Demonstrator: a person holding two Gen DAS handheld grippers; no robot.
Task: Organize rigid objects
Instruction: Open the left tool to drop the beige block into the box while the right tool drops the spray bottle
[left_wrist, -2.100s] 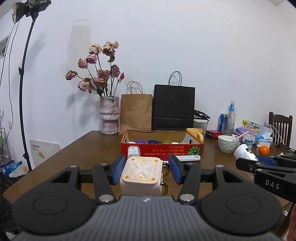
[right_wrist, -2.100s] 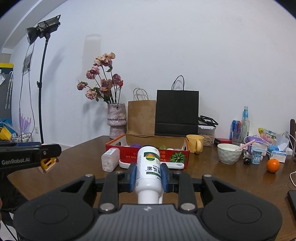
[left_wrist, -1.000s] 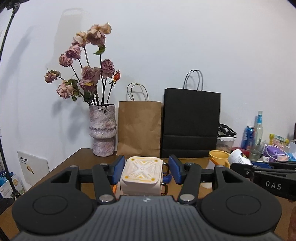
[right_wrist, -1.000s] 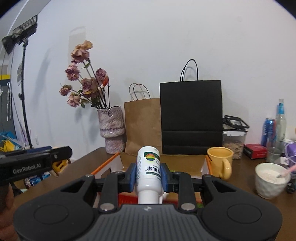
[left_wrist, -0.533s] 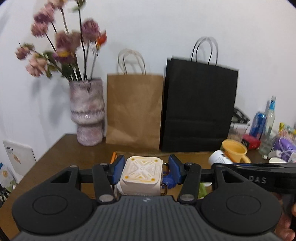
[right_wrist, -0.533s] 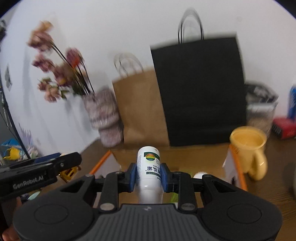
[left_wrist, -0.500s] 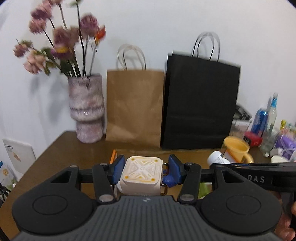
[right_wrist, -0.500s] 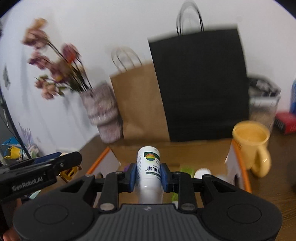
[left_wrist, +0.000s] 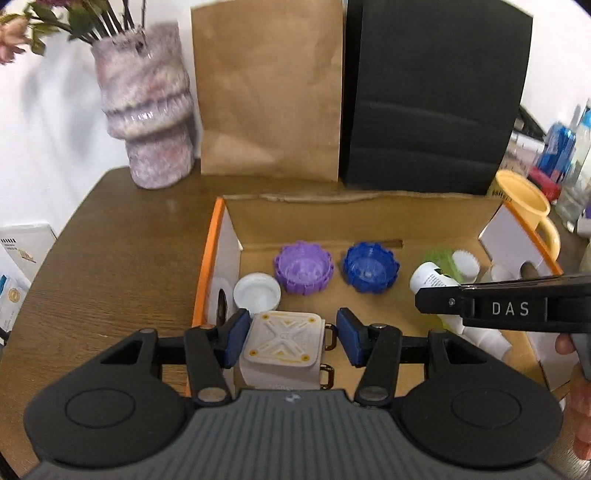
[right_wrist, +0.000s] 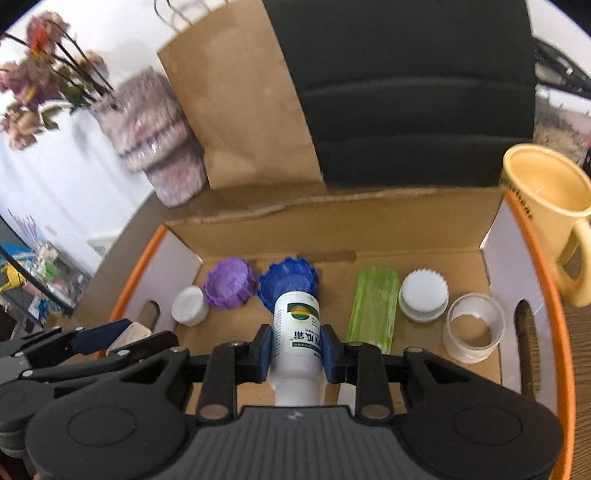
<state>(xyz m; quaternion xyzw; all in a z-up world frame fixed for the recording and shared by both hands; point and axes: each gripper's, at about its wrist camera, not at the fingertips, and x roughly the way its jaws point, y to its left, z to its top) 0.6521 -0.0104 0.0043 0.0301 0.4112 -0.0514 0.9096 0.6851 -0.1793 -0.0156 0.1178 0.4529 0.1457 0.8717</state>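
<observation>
Two things are carried now over the open box (right_wrist: 369, 214): the left gripper (left_wrist: 288, 338) has a cream case (left_wrist: 282, 341) between its jaws, and the right gripper (right_wrist: 295, 349) is clenched on a white bottle (right_wrist: 297, 332). One second ago both views showed mostly the wall and the bags; now both look down into the box, so I judge that the carry is almost finished and the placing comes next.

The case is a squarish block with rounded corners, a raised X on its face and small metal loops at 3 o'clock. The left pad touches it; at the right pad a small gap shows. The bottle is smooth, round plastic with a printed label.

Inside the cardboard box, at 12 o'clock from the bottle, lie a ridged purple lid (right_wrist: 231, 282) and a blue lid (right_wrist: 288, 280); at 2 o'clock lies a translucent green piece (right_wrist: 373, 306).
</observation>
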